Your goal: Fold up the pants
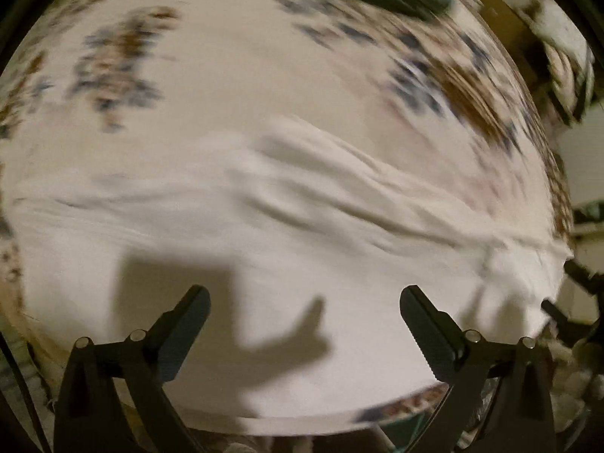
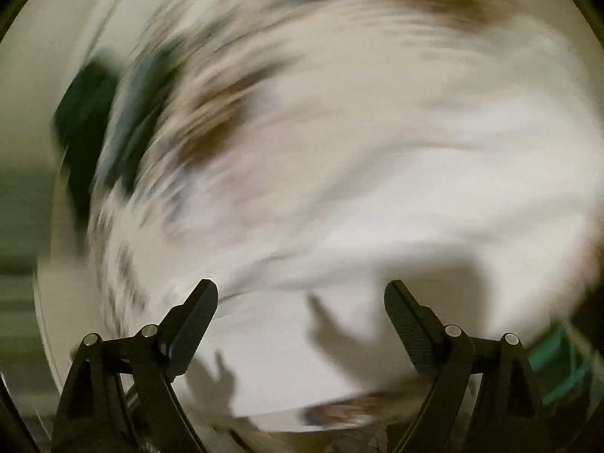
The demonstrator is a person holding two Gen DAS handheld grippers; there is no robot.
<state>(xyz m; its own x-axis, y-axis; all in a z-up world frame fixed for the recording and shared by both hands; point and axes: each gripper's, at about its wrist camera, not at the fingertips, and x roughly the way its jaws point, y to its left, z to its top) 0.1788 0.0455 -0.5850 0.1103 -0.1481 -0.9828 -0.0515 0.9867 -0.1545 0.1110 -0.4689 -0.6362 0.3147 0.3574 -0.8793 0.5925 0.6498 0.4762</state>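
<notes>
A floral-patterned bed under white pants, spread just ahead of both grippers; left gripper and right gripper fingers wide, empty. Risk: that rumpled ridge gets folded in.

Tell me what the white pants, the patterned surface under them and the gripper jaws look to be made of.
White pants: soft matte woven cloth, probably cotton; it bunches into rounded creases. Patterned surface: looks like printed fabric, brown and blue blotches on cream, though blur leaves it open. Left gripper and right gripper: jaws seem matte black plastic with ridged faces and silvery metal pins.
</notes>
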